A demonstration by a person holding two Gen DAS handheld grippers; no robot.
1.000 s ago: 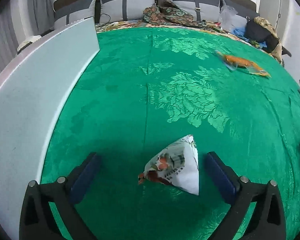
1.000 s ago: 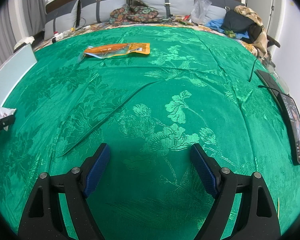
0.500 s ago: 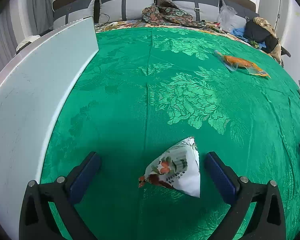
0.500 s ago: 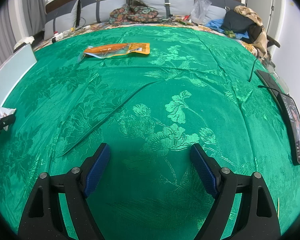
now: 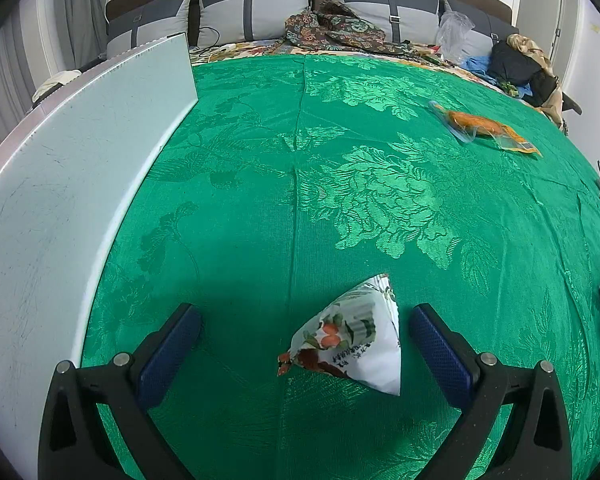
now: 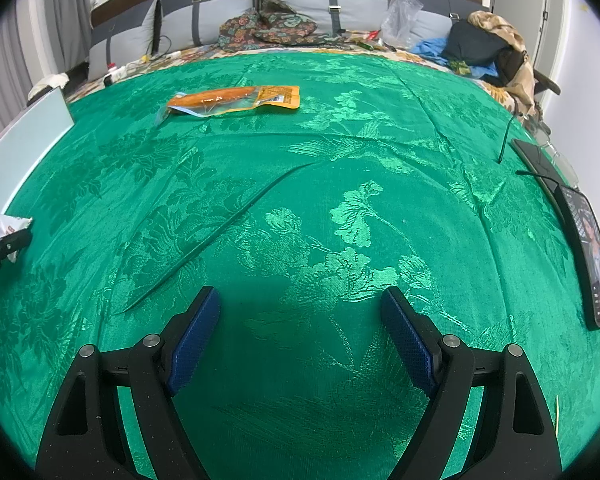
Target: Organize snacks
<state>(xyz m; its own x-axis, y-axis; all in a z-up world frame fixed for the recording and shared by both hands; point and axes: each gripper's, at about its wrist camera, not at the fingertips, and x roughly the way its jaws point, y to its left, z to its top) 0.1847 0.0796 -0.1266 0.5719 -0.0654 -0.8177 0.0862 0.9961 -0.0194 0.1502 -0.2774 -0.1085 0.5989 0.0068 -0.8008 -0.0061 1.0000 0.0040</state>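
We see a shiny green damask cloth [image 6: 340, 184], a glossy orange plastic packet [image 6: 236, 100], a smooth white foil pouch [image 5: 356, 344] at six o'clock, and textured blue pads [image 5: 440, 348].

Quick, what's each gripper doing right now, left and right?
Left gripper: open, empty, jaws either side of the white triangular snack packet.
Right gripper: open, empty, over the green patterned bedspread.

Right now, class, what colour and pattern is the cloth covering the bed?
Green cloth with a woven floral pattern in lighter green; the right wrist view shows it best.
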